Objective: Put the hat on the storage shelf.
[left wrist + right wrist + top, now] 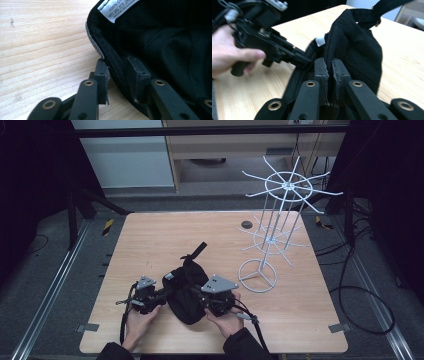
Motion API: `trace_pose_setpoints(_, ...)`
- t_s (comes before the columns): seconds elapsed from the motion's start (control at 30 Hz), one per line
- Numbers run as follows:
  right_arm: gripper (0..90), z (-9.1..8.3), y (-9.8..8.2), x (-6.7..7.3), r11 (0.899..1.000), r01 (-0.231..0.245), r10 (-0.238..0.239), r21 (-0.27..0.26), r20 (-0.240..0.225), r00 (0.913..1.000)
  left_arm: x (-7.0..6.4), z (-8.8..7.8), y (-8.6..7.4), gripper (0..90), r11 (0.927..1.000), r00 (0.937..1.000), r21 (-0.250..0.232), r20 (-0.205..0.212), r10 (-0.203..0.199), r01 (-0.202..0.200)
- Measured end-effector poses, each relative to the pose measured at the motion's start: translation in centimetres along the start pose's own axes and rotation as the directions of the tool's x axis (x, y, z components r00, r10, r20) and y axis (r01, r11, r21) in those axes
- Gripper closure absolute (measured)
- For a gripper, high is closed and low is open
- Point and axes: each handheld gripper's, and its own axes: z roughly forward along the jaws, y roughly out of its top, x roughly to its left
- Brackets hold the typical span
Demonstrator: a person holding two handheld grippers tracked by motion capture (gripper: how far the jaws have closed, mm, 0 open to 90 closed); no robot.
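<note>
inside, the black bag's point(160, 42) white label point(117, 7) reads "made in china".

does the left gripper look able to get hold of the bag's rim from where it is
Probably yes: the left gripper has its fingers astride the black bag's rim, one inside, one outside, with nothing between.

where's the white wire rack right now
In the high view the white wire rack stands upright at the table's far right, beyond and right of the black bag the grippers handle.

The black fabric bag point(186, 287) is showing a white label point(117, 7) with dark print; the table point(150, 240) is showing light wood grain; the wire rack point(280, 220) is looking white.
</note>
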Motion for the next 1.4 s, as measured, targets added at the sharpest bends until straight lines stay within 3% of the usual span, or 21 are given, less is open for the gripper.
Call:
trace_pose_setpoints(0.13, 84.3, -0.1, -0.3, -0.1, 1.0, 0.005, -0.005, 0.012, 0.026, 0.9996, 0.6, -1.1, 0.1, 63.5, 0.9998, 0.9998, -0.015, 0.007, -0.016, 0.016)
trace_pose_setpoints(0.23, 84.5, -0.3, -0.6, -0.5, 1.0, -0.021, 0.02, 0.008, 0.056, 0.9982, 1.2, -2.7, 0.1, 62.0, 0.9988, 0.9997, -0.044, 0.008, -0.022, 0.023)
trace_pose_setpoints(0.37, 84.7, -0.6, -0.3, -0.9, 0.999, -0.03, 0.032, -0.016, 0.093, 0.9952, 1.2, -3.5, 0.3, 65.3, 0.9977, 0.9996, -0.064, 0.021, -0.02, 0.021)
trace_pose_setpoints(0.47, 84.7, -0.9, 0.2, -0.9, 0.999, -0.018, 0.021, -0.031, 0.103, 0.9945, 0.9, -2.9, 0.2, 69.9, 0.9995, 0.9999, -0.029, 0.009, -0.011, 0.011)
trace_pose_setpoints(0.5, 84.7, -1.0, 0.4, -0.9, 0.999, -0.012, 0.016, -0.035, 0.108, 0.994, 0.7, -2.2, 0.0, 72.2, 1.0, 1.0, 0.006, -0.006, 0.007, -0.007)
trace_pose_setpoints(0.67, 84.7, -1.4, 1.4, -0.9, 0.998, 0.016, -0.009, -0.059, 0.111, 0.9938, 0.3, -1.2, 0.1, 82.4, 0.9988, 0.9994, 0.037, -0.016, 0.031, -0.031)
trace_pose_setpoints(0.8, 84.7, -1.5, 2.5, -0.5, 0.995, 0.065, -0.058, -0.079, 0.096, 0.9937, 0.1, -0.2, 0.2, 85.2, 0.9979, 0.9989, 0.05, -0.02, 0.043, -0.042)
trace_pose_setpoints(0.83, 84.7, -1.4, 2.8, 0.0, 0.991, 0.101, -0.094, -0.085, 0.082, 0.9922, 0.0, 0.2, 0.1, 86.1, 0.9967, 0.9979, 0.06, -0.03, 0.057, -0.055)
trace_pose_setpoints(1.0, 84.6, -1.0, 2.8, 1.1, 0.984, 0.166, -0.163, -0.07, 0.044, 0.9857, 0.3, 0.5, -0.2, 88.7, 0.9955, 0.9978, 0.078, -0.033, 0.057, -0.055)
trace_pose_setpoints(1.1, 84.6, -0.9, 2.5, 1.2, 0.983, 0.175, -0.172, -0.054, 0.056, 0.9835, 0.2, -0.1, -0.1, 88.7, 0.9984, 0.9994, 0.045, -0.011, 0.034, -0.034)
trace_pose_setpoints(1.13, 84.6, -0.8, 2.4, 1.1, 0.984, 0.169, -0.166, -0.051, 0.063, 0.9841, 0.2, -0.1, -0.1, 88.2, 0.9984, 0.9994, 0.045, -0.011, 0.034, -0.034)
trace_pose_setpoints(1.23, 84.6, -0.8, 2.2, 0.6, 0.988, 0.146, -0.142, -0.047, 0.079, 0.9867, -0.6, -1.9, 0.3, 84.5, 0.9987, 0.9983, -0.03, 0.039, 0.043, -0.042)
trace_pose_setpoints(1.27, 84.6, -0.8, 2.2, 0.6, 0.988, 0.146, -0.142, -0.047, 0.079, 0.9867, -0.6, -1.9, 0.3, 82.8, 0.9987, 0.9983, -0.03, 0.039, 0.043, -0.042)
trace_pose_setpoints(1.4, 84.5, -1.0, 1.8, 0.4, 0.989, 0.142, -0.139, -0.04, 0.085, 0.9867, -1.6, -4.5, 1.3, 76.3, 0.9897, 0.9949, -0.142, 0.096, 0.03, -0.016)
